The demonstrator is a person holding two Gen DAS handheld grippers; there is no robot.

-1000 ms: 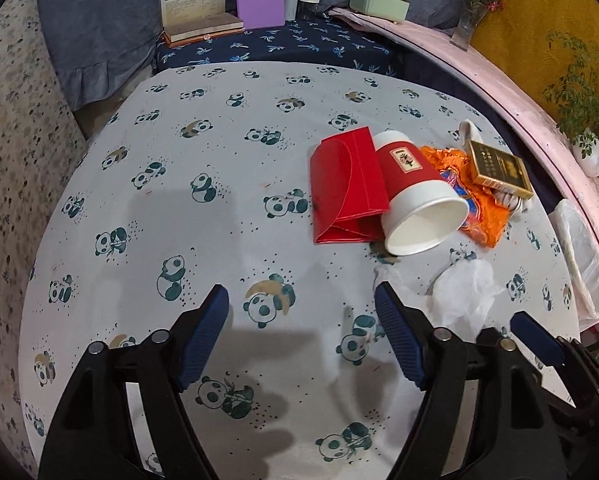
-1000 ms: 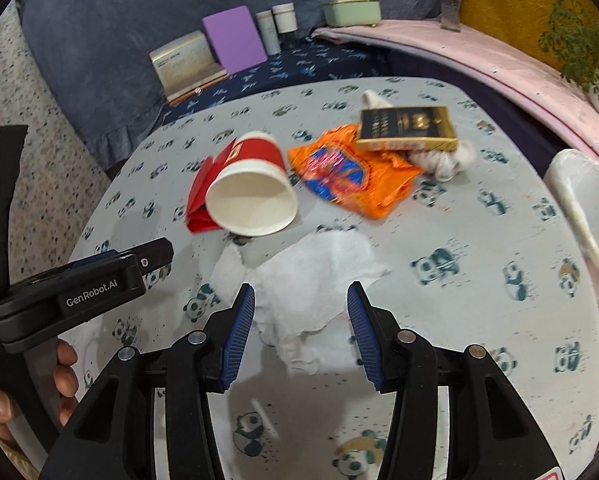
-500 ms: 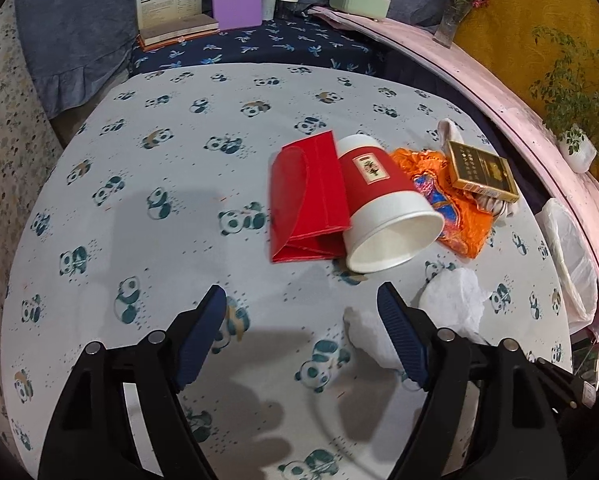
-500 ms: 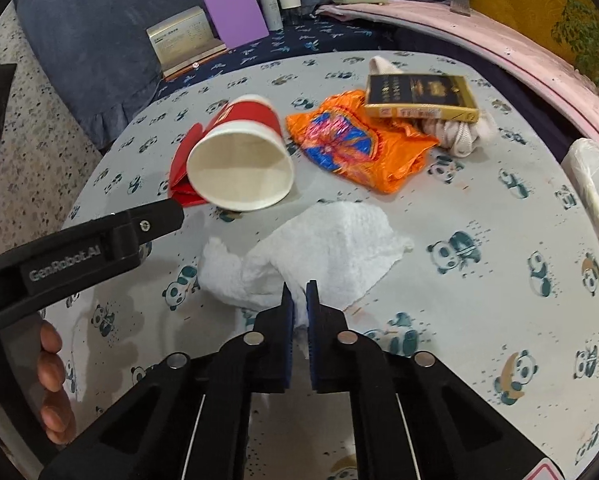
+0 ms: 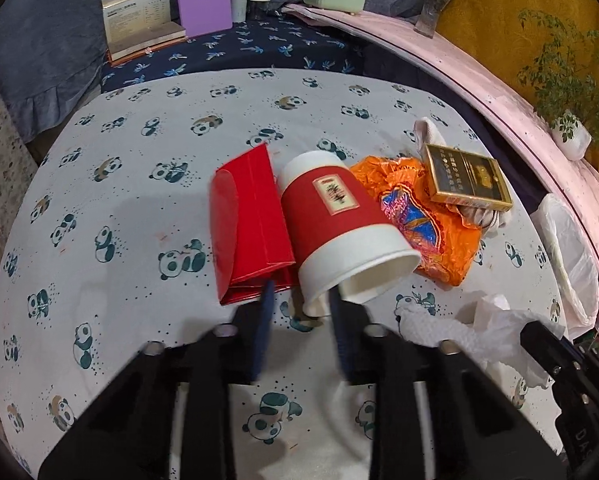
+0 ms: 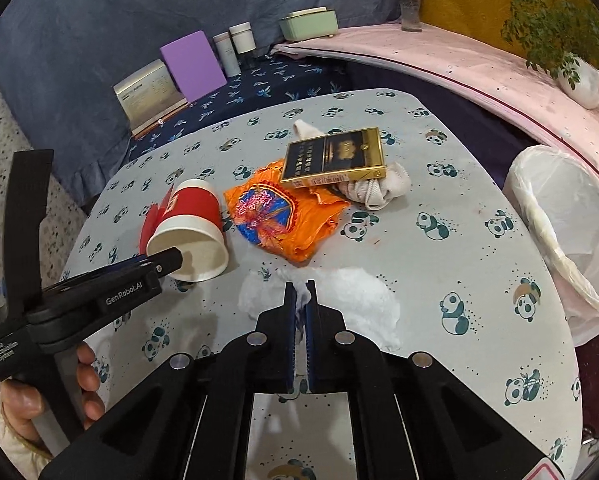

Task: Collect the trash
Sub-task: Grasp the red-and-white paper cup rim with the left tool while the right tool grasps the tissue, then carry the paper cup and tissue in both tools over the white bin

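A red-and-white paper cup (image 5: 331,216) lies on its side on the panda-print table (image 5: 119,208), mouth toward me. My left gripper (image 5: 301,290) is at that mouth and its jaws are closing: one finger stands outside the rim, the other in front of the opening, and a gap still shows beside the rim. Left of the cup lies a red envelope (image 5: 247,224). My right gripper (image 6: 301,292) is shut on a white tissue (image 6: 363,300), pinching its upper fold. Behind lie an orange wrapper (image 6: 283,216) and a gold-black cigarette box (image 6: 335,156) resting on a white sock (image 6: 379,188).
A bin lined with a clear bag (image 6: 559,208) stands off the table's right edge. Books, a purple box, jars and a green box (image 6: 307,24) line the far shelf. A pink ledge with plants runs along the right. A person's hand (image 6: 27,400) holds the left gripper.
The left gripper moved up to the cup's mouth and its wide jaws narrowed around the rim. The right gripper shut on the tissue and drew it up and toward me.
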